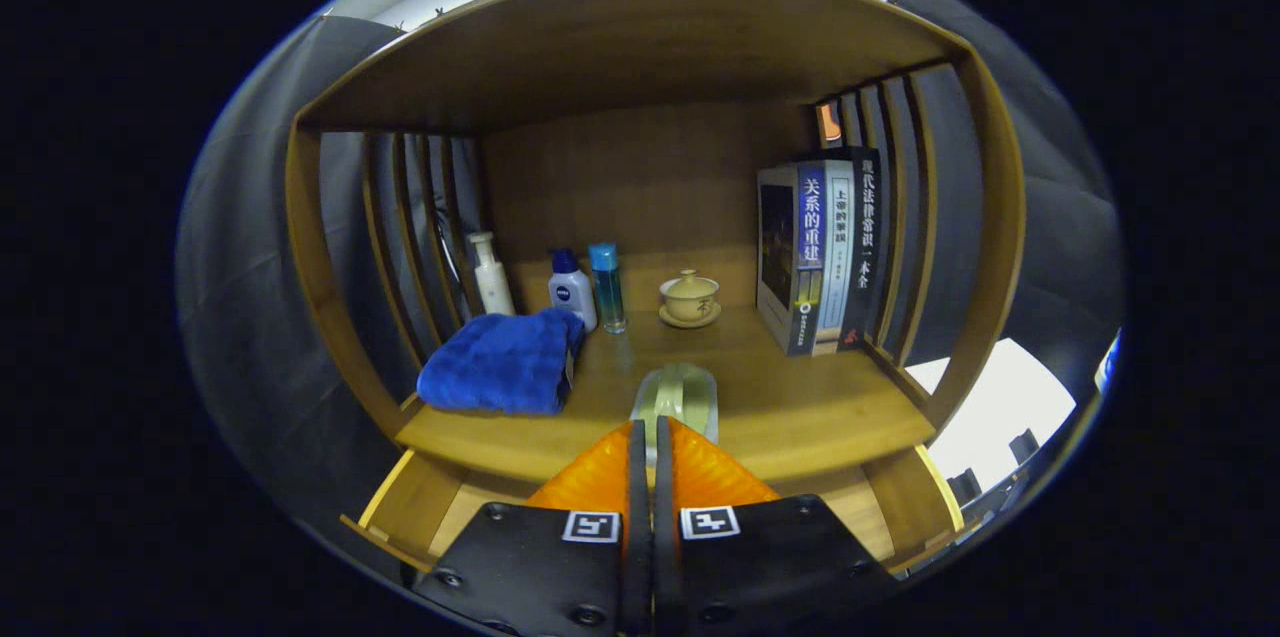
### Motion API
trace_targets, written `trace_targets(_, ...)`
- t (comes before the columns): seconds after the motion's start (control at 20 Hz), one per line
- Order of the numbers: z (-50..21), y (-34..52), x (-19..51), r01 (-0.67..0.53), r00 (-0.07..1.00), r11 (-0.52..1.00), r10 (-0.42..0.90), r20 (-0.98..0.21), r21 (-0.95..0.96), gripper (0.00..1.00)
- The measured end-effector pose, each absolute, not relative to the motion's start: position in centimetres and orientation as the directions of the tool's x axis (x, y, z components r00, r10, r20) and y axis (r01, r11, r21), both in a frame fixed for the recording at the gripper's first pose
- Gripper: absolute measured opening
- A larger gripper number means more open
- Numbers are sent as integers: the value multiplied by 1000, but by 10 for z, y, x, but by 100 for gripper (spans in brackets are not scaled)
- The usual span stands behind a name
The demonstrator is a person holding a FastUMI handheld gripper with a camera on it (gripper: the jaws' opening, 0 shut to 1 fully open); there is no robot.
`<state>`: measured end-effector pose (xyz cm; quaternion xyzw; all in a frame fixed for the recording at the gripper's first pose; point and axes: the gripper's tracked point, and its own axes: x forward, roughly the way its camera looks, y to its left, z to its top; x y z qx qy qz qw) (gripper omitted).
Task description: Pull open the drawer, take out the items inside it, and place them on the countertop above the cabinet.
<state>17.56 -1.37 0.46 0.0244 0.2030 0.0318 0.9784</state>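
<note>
You are holding the gripper (650, 437) level over the open drawer (420, 507), pointing into the cabinet (640, 47). Its fingers are pressing together on a pale green item (678, 395) over the bench (800, 407), with a blue towel (500, 362) lying left and books (820, 257) standing right.

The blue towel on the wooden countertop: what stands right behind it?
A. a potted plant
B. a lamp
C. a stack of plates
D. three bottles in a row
D: behind the folded blue towel stand a white pump bottle, a blue-capped white bottle and a clear blue bottle; the gripper fingers are closed together nearer the camera.
</note>
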Motion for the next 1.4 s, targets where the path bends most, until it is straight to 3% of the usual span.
trace_targets(0.25,-14,-26,246,-26,918,998,-2,-396,-65,9)
trace_targets(0.4,-40,-35,257,5,885,996,-46,-463,-89,9)
trace_targets(0.65,-38,-36,266,17,891,997,-49,-451,-75,9)
trace_targets(0.8,-38,-36,261,16,889,998,-40,-456,-56,18)
trace_targets(1.1,-28,-35,256,15,903,999,-32,-429,-44,82)
trace_targets(1.2,-20,-32,243,9,908,1000,-20,-418,-27,89)
trace_targets(1.4,14,-21,194,-16,952,1000,7,-306,-25,92)
